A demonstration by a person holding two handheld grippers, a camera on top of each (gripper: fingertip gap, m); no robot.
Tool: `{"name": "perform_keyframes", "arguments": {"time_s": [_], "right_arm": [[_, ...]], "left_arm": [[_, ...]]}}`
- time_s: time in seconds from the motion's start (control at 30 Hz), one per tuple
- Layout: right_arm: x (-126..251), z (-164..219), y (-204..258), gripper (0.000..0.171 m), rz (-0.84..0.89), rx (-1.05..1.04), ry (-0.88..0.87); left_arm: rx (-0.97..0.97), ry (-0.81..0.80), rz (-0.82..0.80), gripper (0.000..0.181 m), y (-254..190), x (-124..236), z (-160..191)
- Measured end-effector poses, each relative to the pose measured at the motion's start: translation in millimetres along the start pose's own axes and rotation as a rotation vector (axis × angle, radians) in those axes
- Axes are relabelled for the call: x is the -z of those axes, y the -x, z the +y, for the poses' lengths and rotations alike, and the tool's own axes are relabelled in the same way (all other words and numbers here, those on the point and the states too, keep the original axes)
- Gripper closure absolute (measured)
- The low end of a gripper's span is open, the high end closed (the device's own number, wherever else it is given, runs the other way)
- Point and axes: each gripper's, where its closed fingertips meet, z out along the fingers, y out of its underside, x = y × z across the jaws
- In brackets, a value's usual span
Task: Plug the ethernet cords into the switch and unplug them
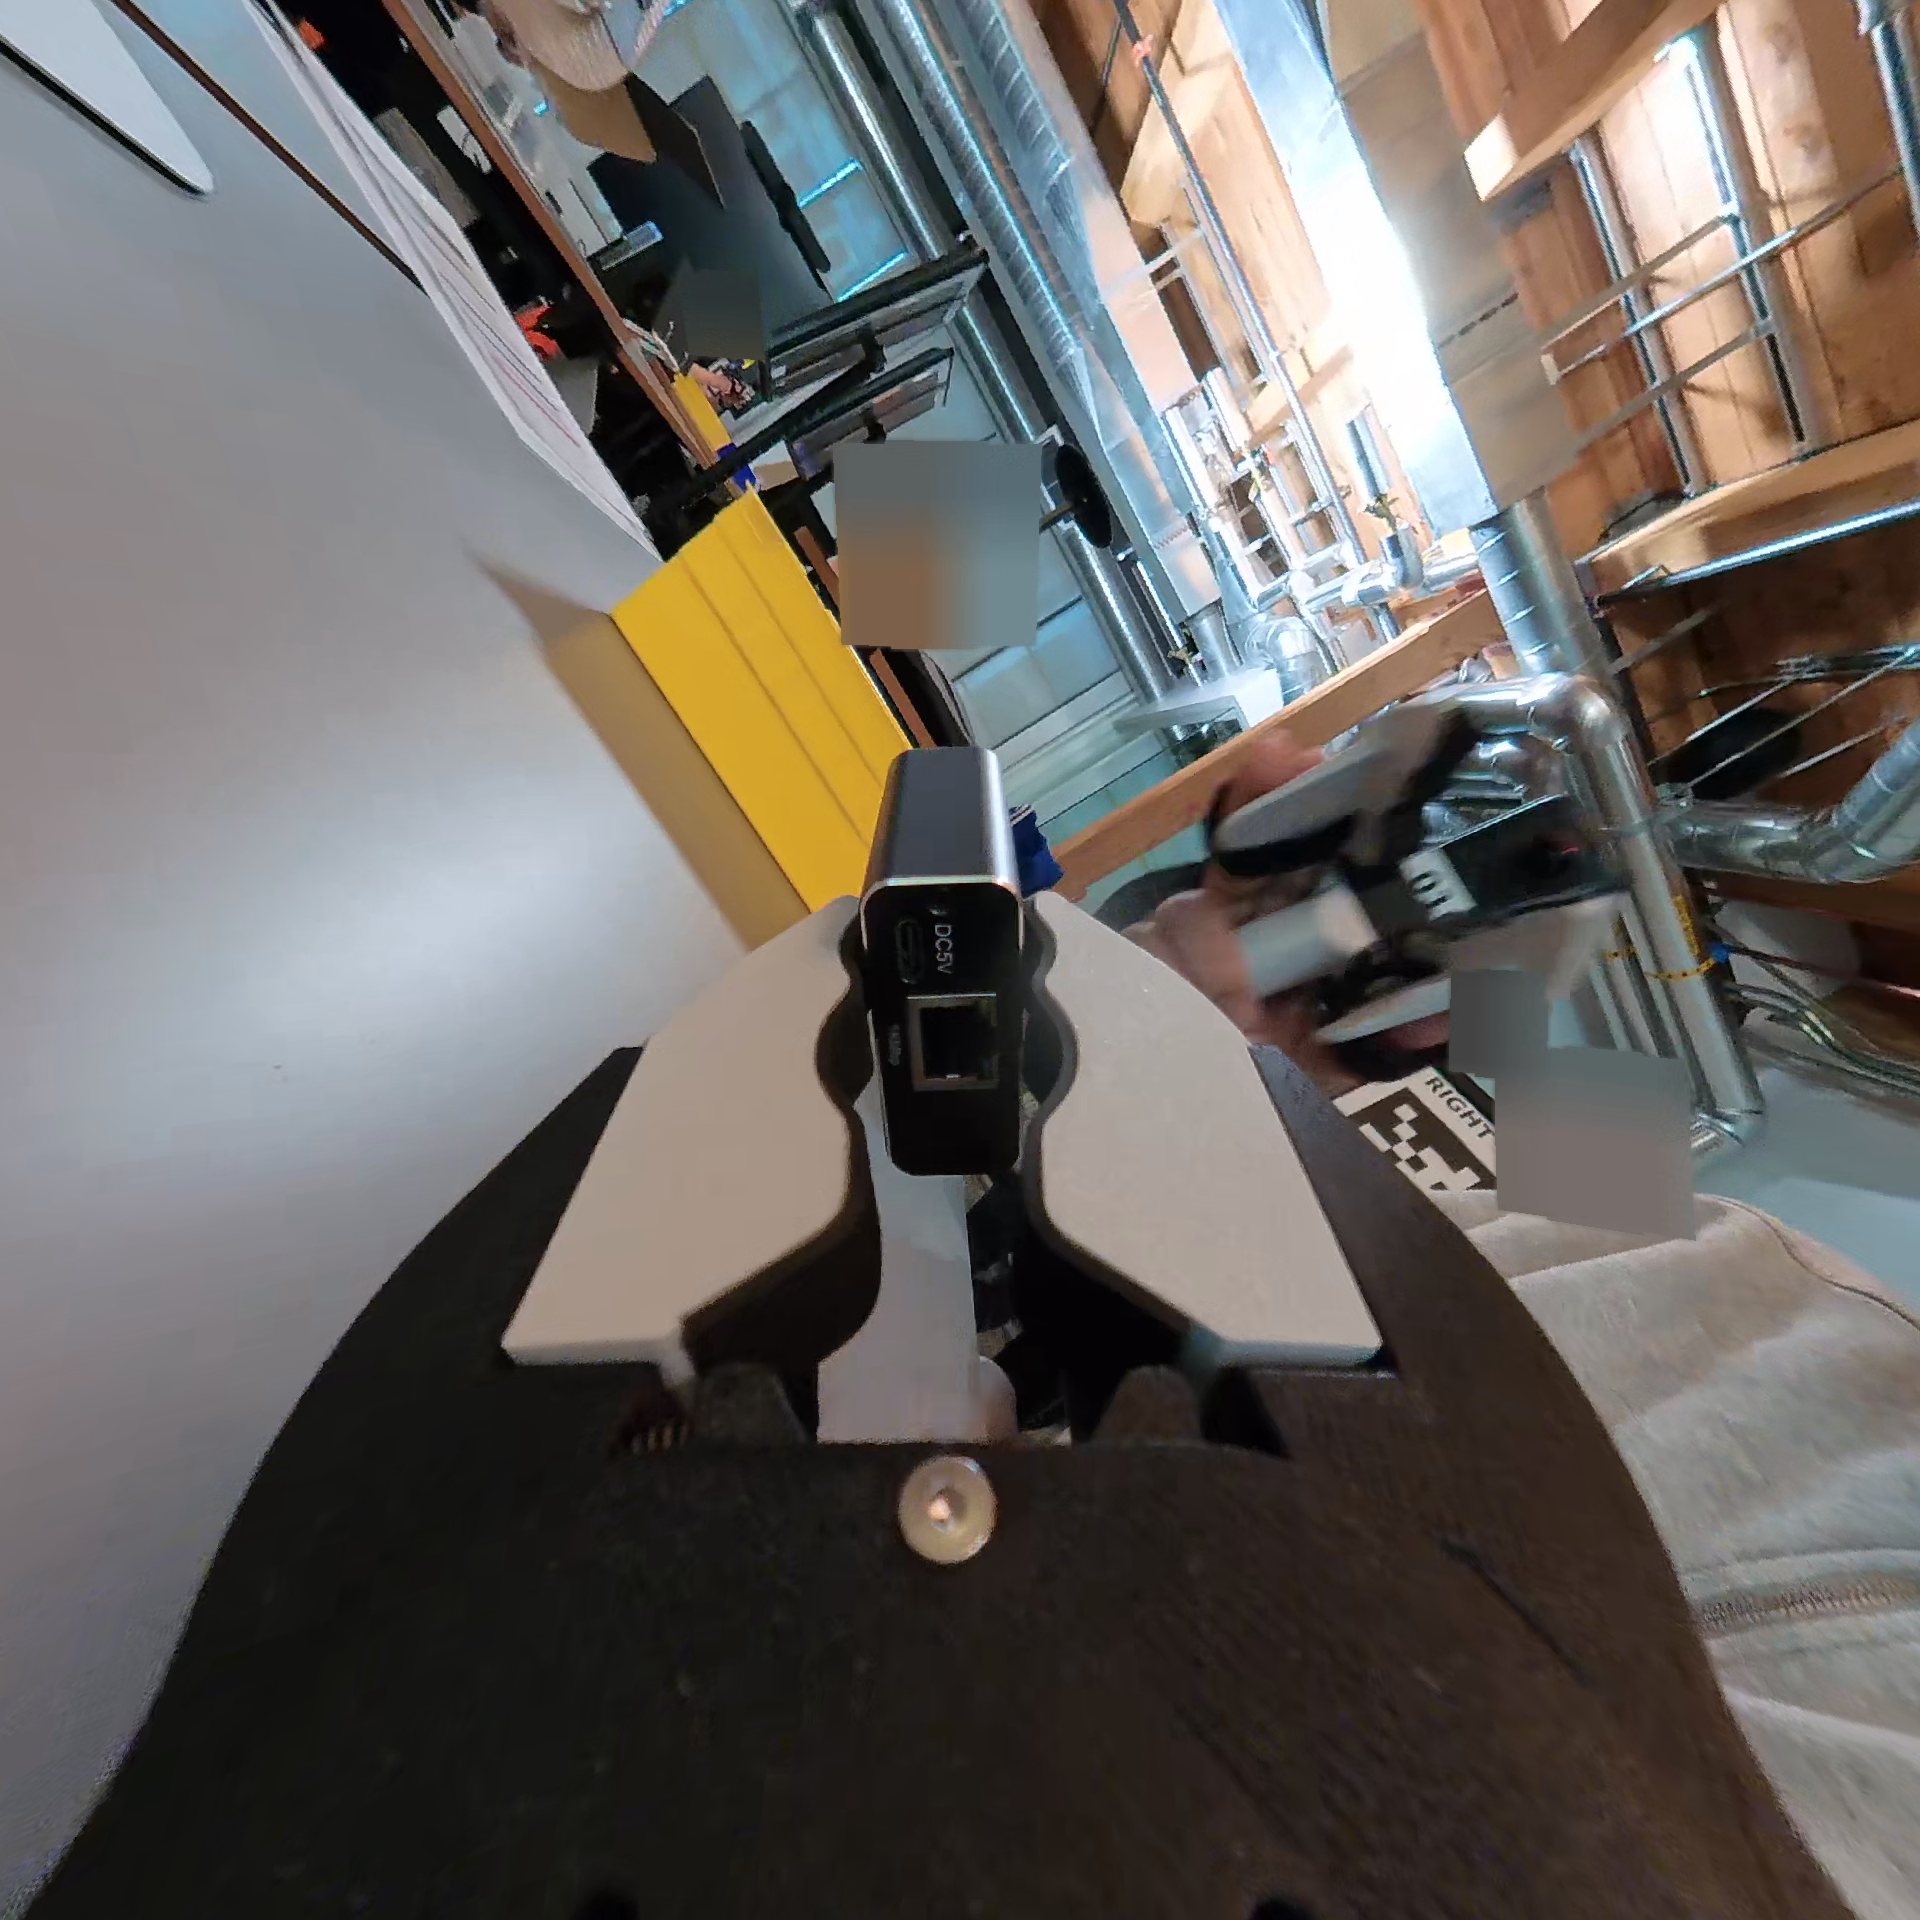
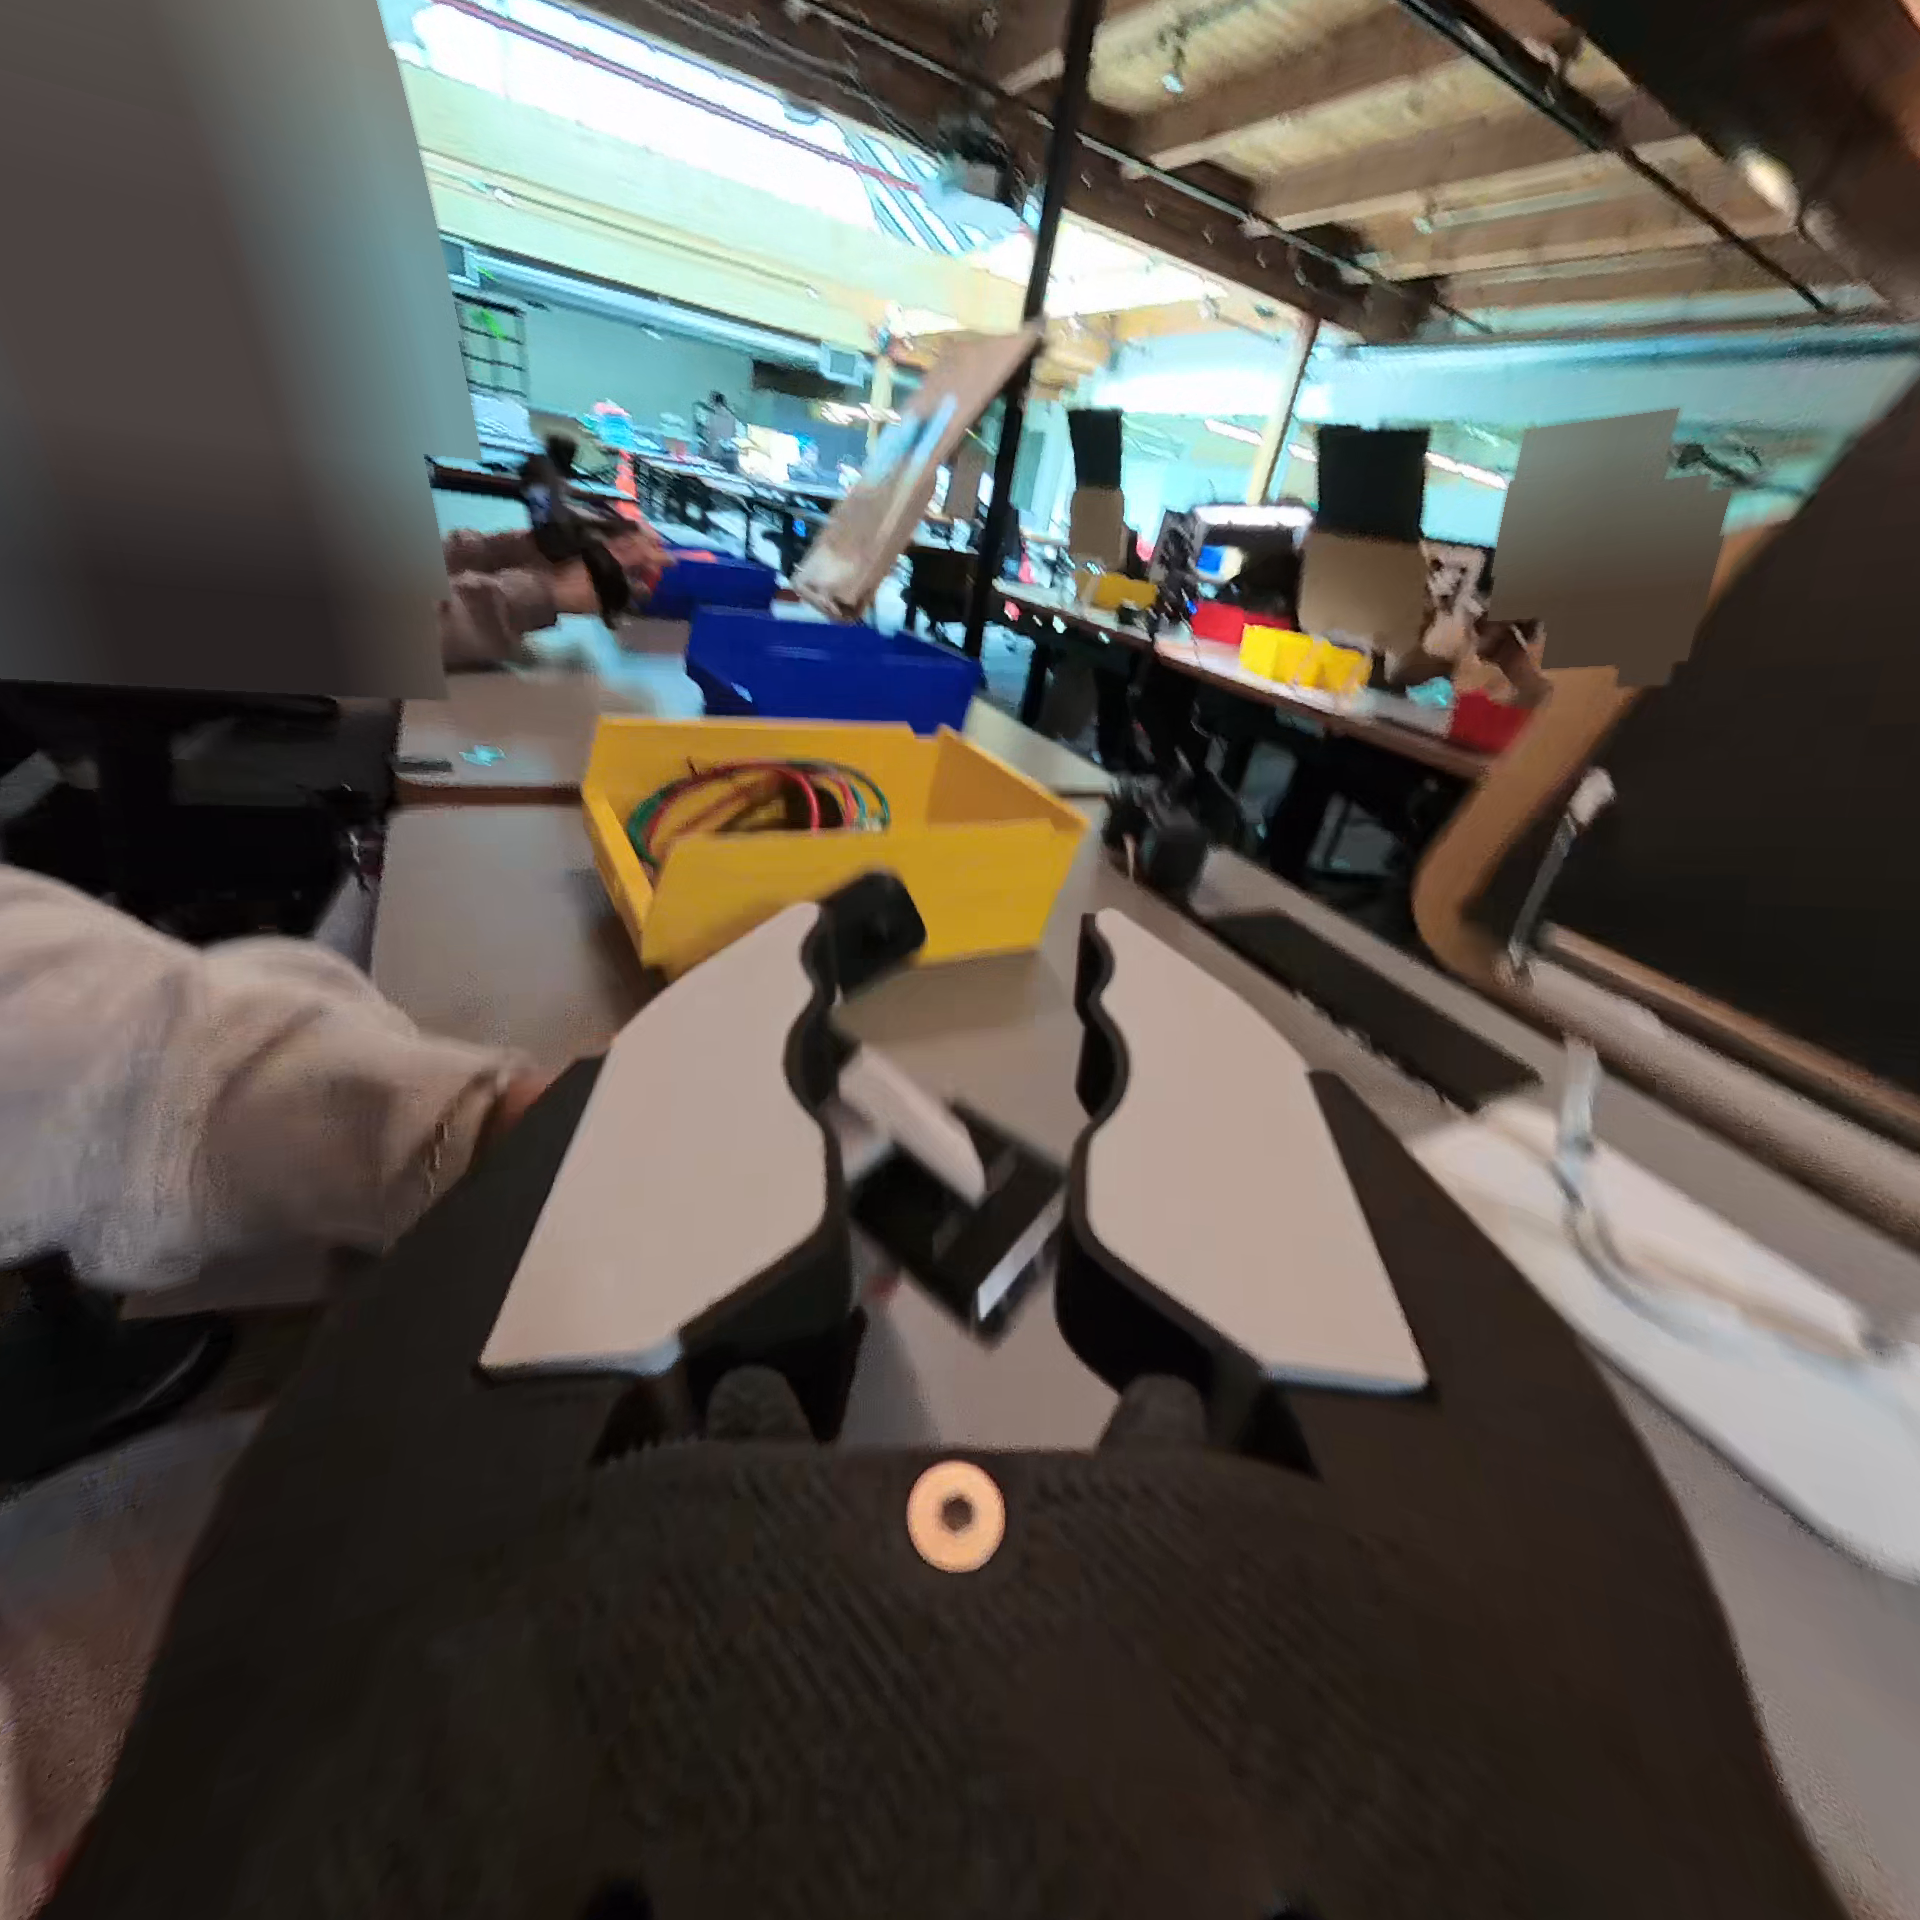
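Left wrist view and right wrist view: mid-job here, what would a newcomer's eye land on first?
In the left wrist view, the dark switch stands clamped between the left tongs, its empty ethernet port facing the camera. In the right wrist view, the right tongs gape open above the table, and just beyond them sits a yellow bin holding coiled coloured cords.

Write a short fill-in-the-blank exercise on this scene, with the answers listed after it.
1. The left gripper is shut on the ____.
2. The ethernet port on the end of the switch that faces the camera is ____.
3. The right gripper is ____, holding nothing.
4. The coiled coloured wires lie in the ____ bin.

Answers: switch; empty; open; yellow
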Motion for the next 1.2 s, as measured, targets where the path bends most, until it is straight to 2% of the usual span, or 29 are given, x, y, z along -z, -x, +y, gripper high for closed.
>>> {"name": "perform_keyframes", "arguments": {"time_s": [0.1, 0.2, 0.27, 0.43, 0.53, 0.6, 0.7, 0.73, 0.9, 1.0, 1.03, 1.07, 1.2], "right_arm": [[-63, -34, 10, 0.126, -0.126, -0.02, 0.013], [-134, -31, 22, 0.124, -0.247, -0.011, 0.181], [-179, -20, 25, 0.142, -0.297, 0.002, 0.279], [-280, 24, 31, 0.141, -0.397, -0.107, 0.529], [-325, 56, 36, 0.156, -0.437, -0.117, 0.672], [-347, 84, 36, 0.148, -0.427, -0.096, 0.79], [-360, 124, 47, 0.12, -0.474, -0.178, 1.0], [-362, 135, 50, 0.117, -0.481, -0.2, 1.053], [-363, 158, 58, 0.122, -0.516, -0.169, 1.214], [-357, 166, 61, 0.119, -0.532, -0.046, 1.302], [-355, 169, 60, 0.125, -0.535, 0.014, 1.326], [-353, 171, 60, 0.138, -0.538, 0.067, 1.336], [-353, 162, 61, 0.142, -0.558, 0.066, 1.297]], "left_arm": [[0.012, -0.005, 0.004, 0.157, 4, 2, -2], [0.002, 0.022, -0.008, 0.157, 9, 0, 0], [-0.003, 0.038, -0.001, 0.157, 8, -2, 2], [0.0, 0.082, 0.01, 0.157, 9, -7, 7], [0.03, 0.08, 0.026, 0.157, 9, -8, 6], [0.042, 0.074, 0.035, 0.157, 9, -7, 5], [0.061, 0.063, 0.048, 0.157, 9, -6, 3], [0.07, 0.06, 0.052, 0.157, 9, -6, 3], [0.113, 0.048, 0.068, 0.157, 9, -5, 1], [0.132, 0.048, 0.076, 0.157, 8, -7, 2], [0.134, 0.053, 0.078, 0.157, 8, -7, 3], [0.132, 0.058, 0.077, 0.157, 8, -8, 4], [0.105, 0.083, 0.067, 0.157, 7, -10, 8]]}}
